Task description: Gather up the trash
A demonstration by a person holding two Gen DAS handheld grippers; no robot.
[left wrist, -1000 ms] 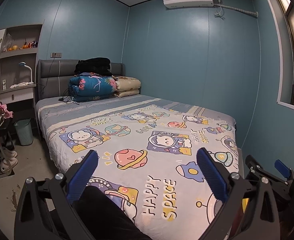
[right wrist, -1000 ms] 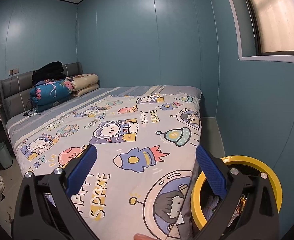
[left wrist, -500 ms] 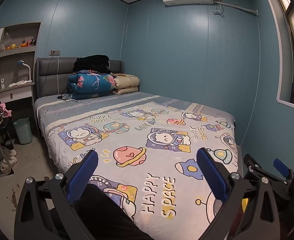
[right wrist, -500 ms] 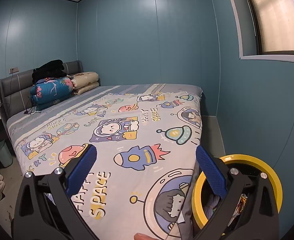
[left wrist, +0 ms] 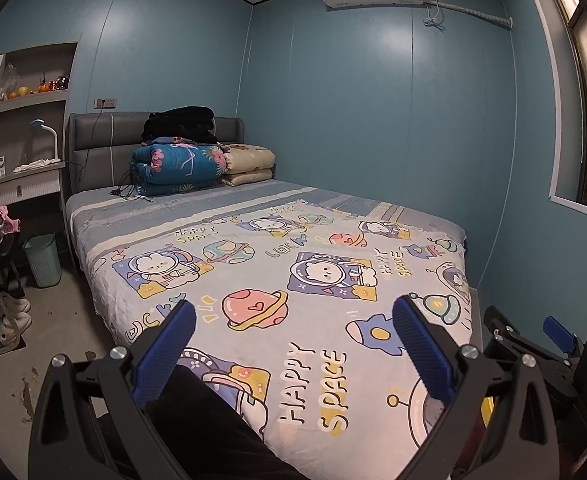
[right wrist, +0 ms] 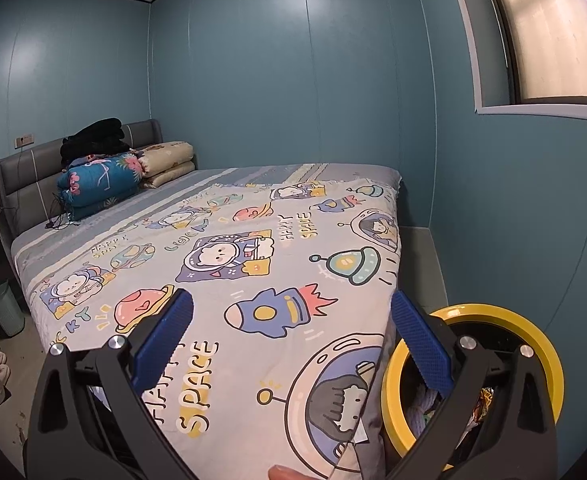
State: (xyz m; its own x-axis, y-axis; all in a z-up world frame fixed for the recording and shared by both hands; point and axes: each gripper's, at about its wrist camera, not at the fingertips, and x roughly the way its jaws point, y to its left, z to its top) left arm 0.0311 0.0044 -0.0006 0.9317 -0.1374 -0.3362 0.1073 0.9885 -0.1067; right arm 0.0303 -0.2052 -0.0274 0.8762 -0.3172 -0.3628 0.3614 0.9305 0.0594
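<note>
We hold the left gripper (left wrist: 293,344) and the right gripper (right wrist: 291,338) with fingers spread wide and nothing between them, both raised over the foot of the bed (right wrist: 229,240). We judge the step is finding trash, so we should sweep low and slowly before committing. The yellow-rimmed bin (right wrist: 541,344) sits just behind the right gripper's right finger, beside the bed corner; crumpled wrappers and pale scraps show inside it. No loose trash shows ahead of either pair of fingers.
</note>
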